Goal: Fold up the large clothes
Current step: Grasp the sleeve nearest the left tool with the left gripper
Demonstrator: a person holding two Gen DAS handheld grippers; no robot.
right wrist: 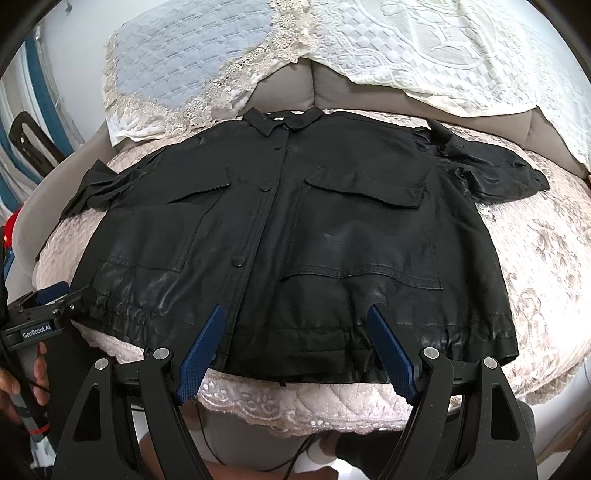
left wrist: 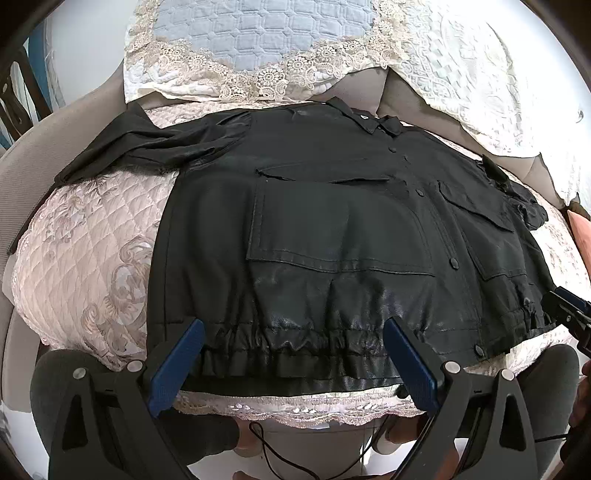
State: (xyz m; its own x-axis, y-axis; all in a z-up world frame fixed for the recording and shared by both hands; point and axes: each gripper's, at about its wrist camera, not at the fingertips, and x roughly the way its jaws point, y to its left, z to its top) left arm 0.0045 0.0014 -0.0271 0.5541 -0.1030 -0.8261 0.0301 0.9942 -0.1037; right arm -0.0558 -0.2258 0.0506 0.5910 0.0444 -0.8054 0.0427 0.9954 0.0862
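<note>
A black leather-look jacket (left wrist: 332, 229) lies spread flat, front up, on a quilted pink sofa cover, collar at the far side, both sleeves out to the sides. It also fills the right wrist view (right wrist: 295, 229). My left gripper (left wrist: 295, 332) is open, its blue fingers just above the gathered hem at the jacket's left part. My right gripper (right wrist: 295, 321) is open over the hem near the button placket. The left gripper shows at the left edge of the right wrist view (right wrist: 48, 306); the right gripper shows at the right edge of the left wrist view (left wrist: 569, 310).
The quilted pink cover (left wrist: 81, 251) has a lace front edge (right wrist: 295, 410). A blue quilted cushion (left wrist: 258, 29) with a lace border and a white lace throw (right wrist: 461, 51) lie along the sofa back. A person's legs are below the sofa edge.
</note>
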